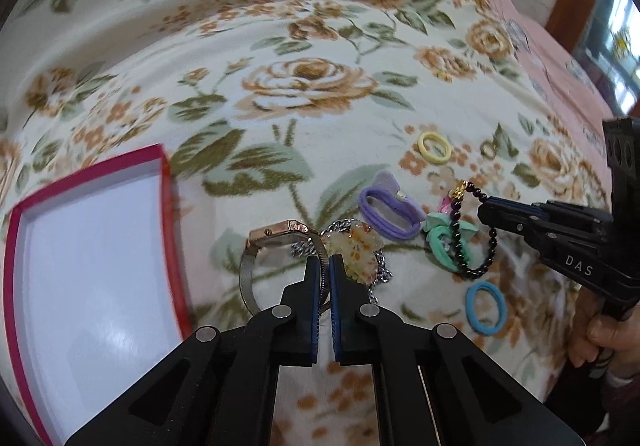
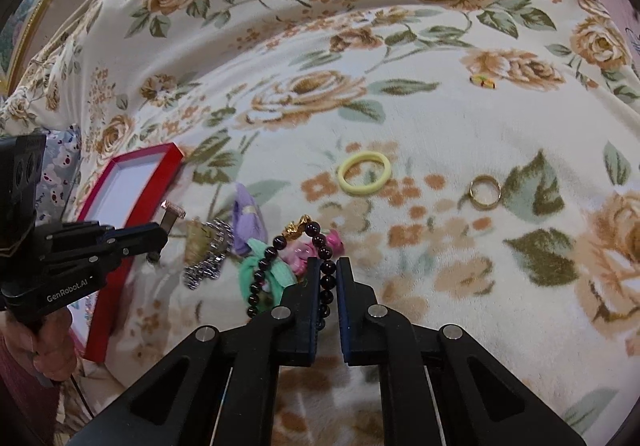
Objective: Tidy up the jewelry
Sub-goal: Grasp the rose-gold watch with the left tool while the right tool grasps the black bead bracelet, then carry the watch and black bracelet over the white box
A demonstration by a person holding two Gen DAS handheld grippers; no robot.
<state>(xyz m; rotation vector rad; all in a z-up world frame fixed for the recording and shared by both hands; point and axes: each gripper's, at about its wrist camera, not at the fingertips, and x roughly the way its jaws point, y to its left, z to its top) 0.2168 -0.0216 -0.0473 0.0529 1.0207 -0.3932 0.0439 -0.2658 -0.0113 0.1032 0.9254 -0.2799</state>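
Jewelry strewn over a floral blanket [image 2: 460, 134]: dark beaded bracelet [image 2: 326, 274] pinched between the narrowed fingers of the right hand-held gripper [image 2: 329, 266], draped over green [image 2: 256, 270] and purple [image 2: 248, 222] hair ties just ahead-left of it. Rose-gold watch [image 1: 276, 236] clamped by its mesh band in the left hand-held gripper [image 1: 325, 266], chain with floral pendant [image 1: 356, 246] touching its right finger, red-rimmed white tray [image 1: 160, 174] off to its left. Yellow hair tie [image 2: 364, 171] and gold ring [image 2: 485, 191] farther ahead of the right hand-held gripper, blue hair tie [image 1: 486, 308] below it in the left view.
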